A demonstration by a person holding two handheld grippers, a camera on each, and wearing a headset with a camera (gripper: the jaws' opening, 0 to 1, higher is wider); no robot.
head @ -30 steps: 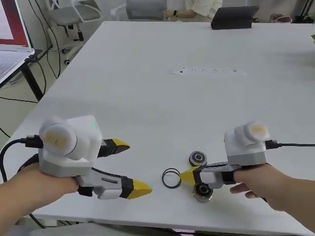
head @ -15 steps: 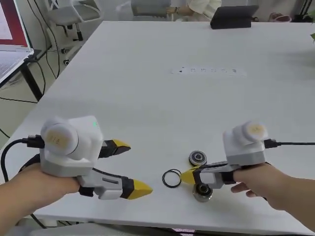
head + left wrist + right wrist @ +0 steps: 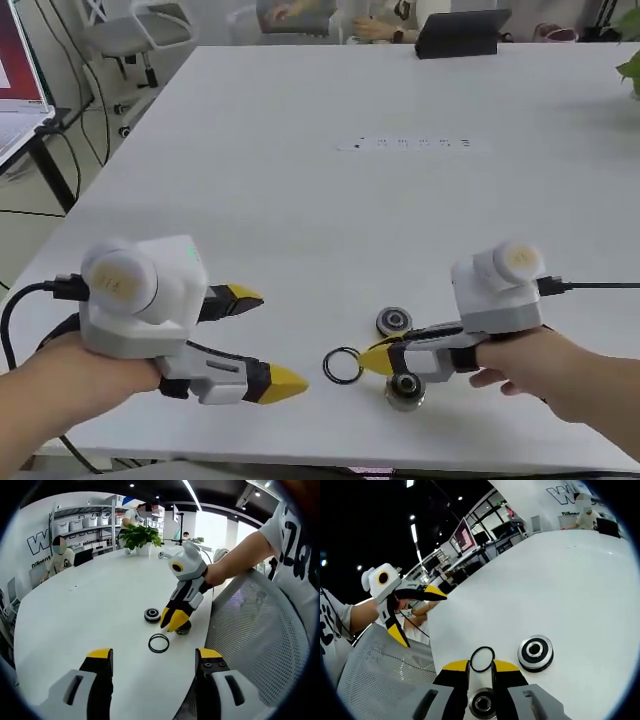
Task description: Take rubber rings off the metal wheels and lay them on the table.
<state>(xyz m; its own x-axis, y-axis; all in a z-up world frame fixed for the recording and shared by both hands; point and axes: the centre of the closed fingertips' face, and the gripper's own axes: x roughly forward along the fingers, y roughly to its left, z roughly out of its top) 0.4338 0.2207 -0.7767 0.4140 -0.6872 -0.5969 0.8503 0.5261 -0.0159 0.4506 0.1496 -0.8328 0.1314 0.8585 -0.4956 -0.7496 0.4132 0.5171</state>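
Rubber ring (image 3: 326,366) loose and flat on the white counter (image 3: 400,200), close to the near edge. Counter broad and pale, with a grey mesh chair back (image 3: 250,630) just off its near side. Left tool (image 3: 270,338) gripped in a hand low over the near-left part of the counter, jaws spread wide with nothing between them, yellow tips aimed toward the ring lying just ahead. Right tool (image 3: 372,358) to the right of the ring, jaws drawn narrow and closed on a metal wheel (image 3: 405,388) seated back between them, the wheel's hub face-on in the right gripper view. Yellow tips at the ring's right rim, contact not clear. Second wheel (image 3: 393,321) flat on the counter just beyond the right tool, dark band around its rim, apart from the ring. Ring itself black, thin and round, between the two tools, nearer the right one.
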